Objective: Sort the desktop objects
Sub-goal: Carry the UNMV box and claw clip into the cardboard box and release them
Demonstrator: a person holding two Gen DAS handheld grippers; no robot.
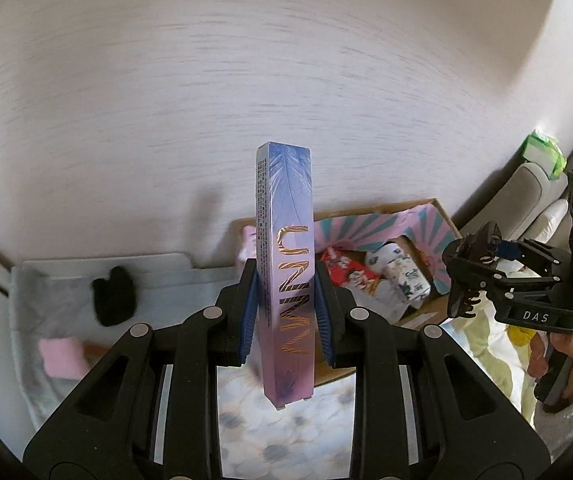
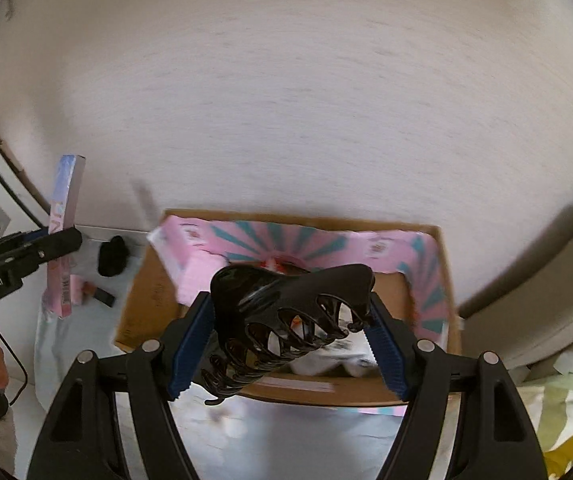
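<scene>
My left gripper point(image 1: 286, 312) is shut on a long pink-and-blue box marked UNNY point(image 1: 286, 264), held upright in the air; the box also shows in the right wrist view point(image 2: 64, 236). My right gripper point(image 2: 290, 340) is shut on a black claw hair clip point(image 2: 286, 320), held above a cardboard box point(image 2: 146, 280). In the left wrist view the right gripper point(image 1: 470, 284) holds the clip point(image 1: 464, 304) to the right of the cardboard box point(image 1: 442, 208).
The cardboard box holds a pink-and-teal flap point(image 2: 298, 236), a red packet point(image 1: 346, 272) and a white patterned bundle point(image 1: 402, 276). A pale tray point(image 1: 46, 276) at the left holds a black object point(image 1: 112, 296) and a pink item point(image 1: 62, 356). A wall stands behind.
</scene>
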